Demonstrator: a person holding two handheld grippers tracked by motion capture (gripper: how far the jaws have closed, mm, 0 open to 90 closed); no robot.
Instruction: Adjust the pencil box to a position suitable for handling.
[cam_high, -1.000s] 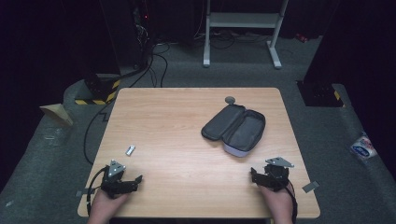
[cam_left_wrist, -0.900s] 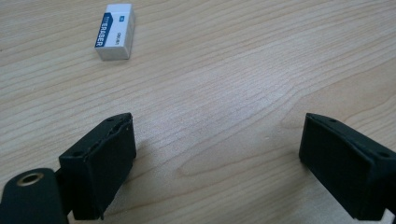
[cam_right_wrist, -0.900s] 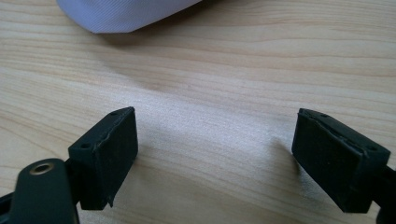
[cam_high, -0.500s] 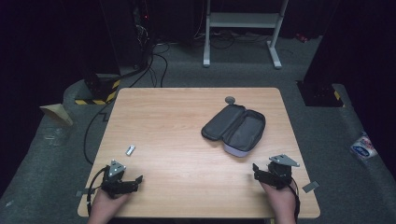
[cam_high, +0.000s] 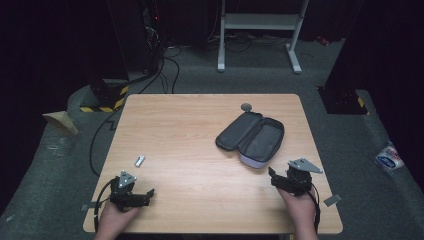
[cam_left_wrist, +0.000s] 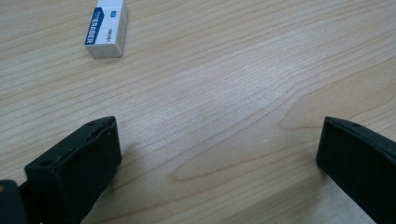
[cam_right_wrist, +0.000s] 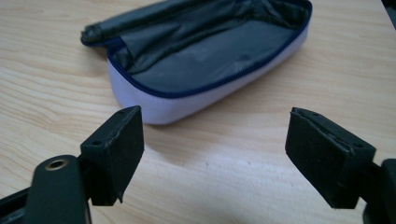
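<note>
High view shows my left gripper (cam_high: 148, 192) low at the near left of the table (cam_high: 200, 115), and my right gripper (cam_high: 272, 174) at the near right, just short of the open pouch (cam_high: 252, 137). The eraser (cam_high: 139, 161) lies a little ahead of the left gripper, apart from it. Left gripper view gives the eraser (cam_left_wrist: 106, 27) beyond the jaws, which have just been opening and stand spread, nothing between them. Right gripper view has the jaws wide too, though they have just closed a little, with only bare wood between and the pouch (cam_right_wrist: 196, 56) ahead. I judge the eraser light, small and a bit rubbery, so it should not slip; I would take it across its short sides. The pouch looks soft and light, and its wall would fold, so I would pinch the zipper rim near the end.
</note>
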